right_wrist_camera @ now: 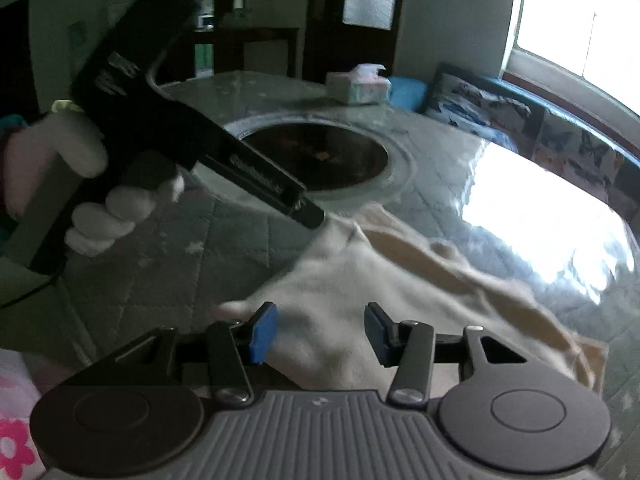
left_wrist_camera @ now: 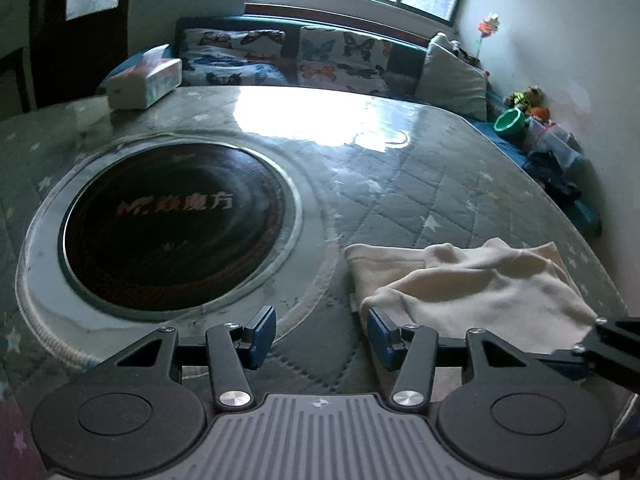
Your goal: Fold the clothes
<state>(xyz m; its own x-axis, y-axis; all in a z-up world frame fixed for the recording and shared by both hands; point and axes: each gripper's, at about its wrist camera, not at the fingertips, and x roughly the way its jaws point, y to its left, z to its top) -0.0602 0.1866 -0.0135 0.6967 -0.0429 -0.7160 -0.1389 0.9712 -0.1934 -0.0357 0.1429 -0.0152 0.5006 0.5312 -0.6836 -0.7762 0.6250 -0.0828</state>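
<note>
Left tool [left_wrist_camera: 321, 334] released, nothing between pads, just left of cream garment [left_wrist_camera: 476, 284] lying rumpled on quilted tabletop [left_wrist_camera: 420, 184]. Right tool [right_wrist_camera: 321, 332] released, hovering over garment's near edge; contact unclear.

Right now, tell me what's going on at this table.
A person in white gloves holds a gripper in each hand over a cream garment lying rumpled on the round, quilt-covered table, beside its dark inset burner. The left gripper sits at the garment's near-left edge, and the right gripper hovers above the cloth. Both have their jaws apart with nothing clamped, so no fold is under way yet. A tissue box sits at the far side.
</note>
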